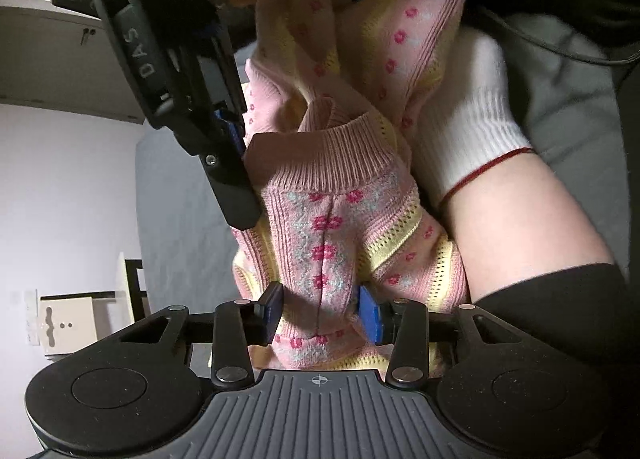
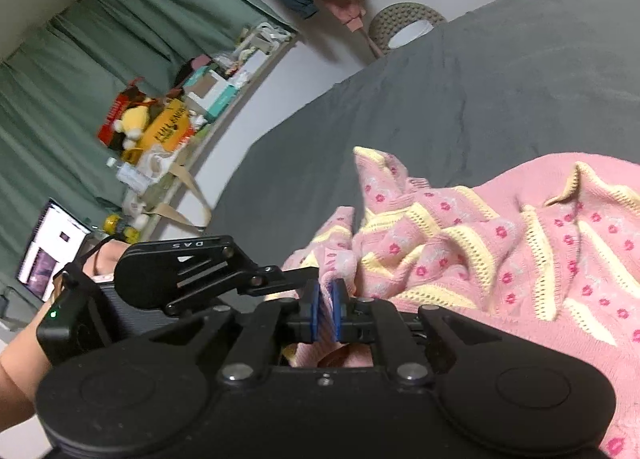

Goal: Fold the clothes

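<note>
The pink knitted sweater is bunched between the two tools, and the next move turns on which way its free bulk lies from each of them; in the left wrist view the left hand-held gripper has its blue pads set on either side of a thick fold of the knit, pressing into it, so I judge it clamped on the sweater, with the ribbed cuff or collar band straight ahead of the fingers and the rest of the garment rising up and away beyond that; the right hand-held gripper in its own view has its pads nearly together with a thin edge of pink knit pinched between them; from this tool the sweater spreads ahead and off to the right, rumpled on the grey bed, its yellow stripes running roughly away from the fingers; the two grippers sit just beside each other, the left one crossing in from the left of the right view; a gloved hand rests against the knit to the right of the left tool; to open a fold line the grips would probably have to part along the garment's length.
</note>
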